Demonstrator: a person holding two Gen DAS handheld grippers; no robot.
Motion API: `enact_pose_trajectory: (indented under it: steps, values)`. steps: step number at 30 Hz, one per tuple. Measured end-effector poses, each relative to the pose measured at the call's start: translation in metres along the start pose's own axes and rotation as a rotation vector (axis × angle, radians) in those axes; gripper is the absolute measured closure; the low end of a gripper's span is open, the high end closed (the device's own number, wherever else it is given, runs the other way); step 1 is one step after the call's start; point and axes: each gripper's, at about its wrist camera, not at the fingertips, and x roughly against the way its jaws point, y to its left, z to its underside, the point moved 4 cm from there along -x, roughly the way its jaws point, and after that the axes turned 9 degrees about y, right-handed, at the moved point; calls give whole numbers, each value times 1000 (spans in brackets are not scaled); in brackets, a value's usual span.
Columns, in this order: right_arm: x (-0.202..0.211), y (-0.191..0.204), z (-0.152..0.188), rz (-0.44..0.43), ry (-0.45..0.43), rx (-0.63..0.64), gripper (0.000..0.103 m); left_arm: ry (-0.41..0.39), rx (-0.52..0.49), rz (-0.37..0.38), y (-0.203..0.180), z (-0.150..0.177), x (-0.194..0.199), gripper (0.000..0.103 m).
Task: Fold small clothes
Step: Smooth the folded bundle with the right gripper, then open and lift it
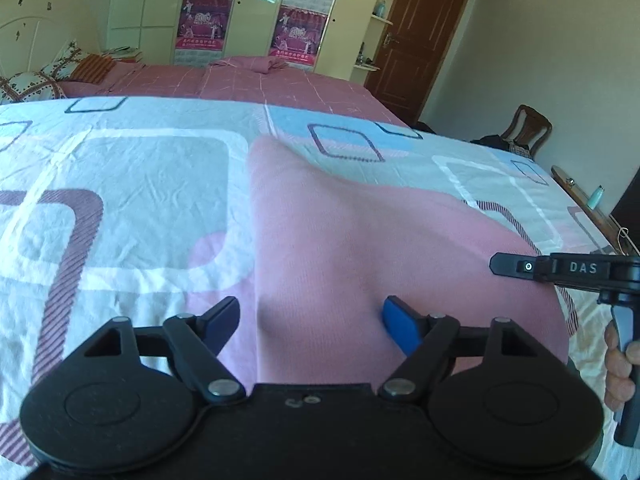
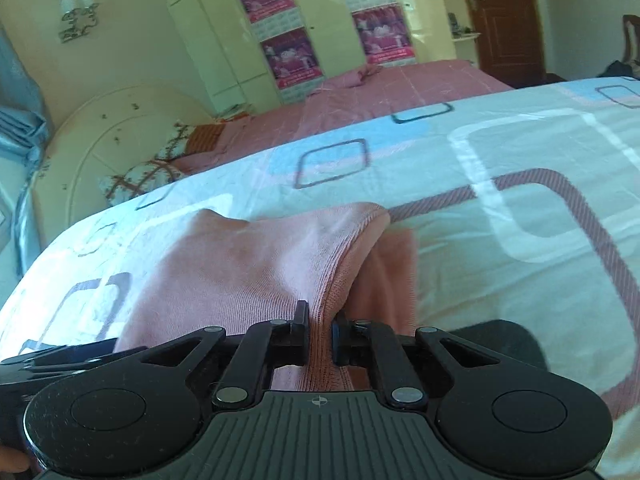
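A small pink garment (image 1: pixel 360 232) lies on the patterned bedsheet (image 1: pixel 120 184). My left gripper (image 1: pixel 310 326) is open, its blue pads (image 1: pixel 400 328) apart just above the near part of the garment, holding nothing. The right gripper's side (image 1: pixel 560 270) shows at the garment's right edge in the left wrist view. In the right wrist view my right gripper (image 2: pixel 320 328) is shut on the ribbed hem of the pink garment (image 2: pixel 248 264), lifting that edge so the cloth folds over a lower layer (image 2: pixel 388 280).
The sheet (image 2: pixel 520 184) covers a raised surface in front of a pink bed (image 1: pixel 260 84). A wardrobe with posters (image 1: pixel 208 20), a brown door (image 1: pixel 420 40), a wooden chair (image 1: pixel 524 128) and a side table with a bottle (image 1: pixel 596 196) stand beyond.
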Motion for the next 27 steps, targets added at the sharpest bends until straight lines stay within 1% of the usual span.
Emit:
enact_pose_trajectory:
  steps: [2, 4, 5, 6, 8, 11, 13, 14, 15, 17, 19, 20, 22, 23, 25, 27]
  values:
    - [-9, -9, 3, 25, 30, -6, 94, 36, 13, -2, 0, 6, -11, 22]
    - [-24, -15, 11, 49, 86, -18, 94, 48, 44, 13, 3, 9, -17, 22]
    - [-26, -16, 15, 49, 99, -25, 94, 47, 48, 10, 5, 9, -18, 22]
    - [-23, -17, 16, 46, 88, -35, 94, 47, 47, 10, 6, 8, -18, 22]
    - [-9, -20, 16, 14, 43, -71, 92, 51, 45, 9, 7, 8, -18, 22]
    - [14, -21, 18, 2, 23, -80, 91, 52, 53, 11, 7, 8, -18, 22]
    - [24, -20, 27, -19, 41, -83, 90, 52, 65, 13, 7, 9, -18, 22]
    - [29, -20, 32, -21, 42, -82, 86, 53, 70, 15, 7, 10, -18, 22]
    - [33, -19, 37, -18, 47, -83, 78, 54, 73, 18, 7, 11, -17, 22]
    - [38, -20, 48, -25, 65, -104, 70, 55, 78, 20, 6, 12, -17, 23]
    - [40, -19, 61, -33, 88, -116, 70, 52, 86, 23, 6, 14, -17, 24]
    - [40, -18, 68, -26, 103, -108, 71, 53, 93, 26, 6, 14, -17, 25]
    - [39, -15, 78, 0, 126, -74, 90, 53, 105, 35, 5, 16, -18, 27]
    - [38, -13, 81, 11, 143, -54, 97, 54, 107, 35, 4, 16, -18, 27]
    - [37, -14, 83, 27, 154, -37, 98, 55, 106, 35, 3, 16, -17, 27]
    - [42, -16, 79, 68, 138, -17, 98, 61, 107, 43, 3, 16, -16, 26]
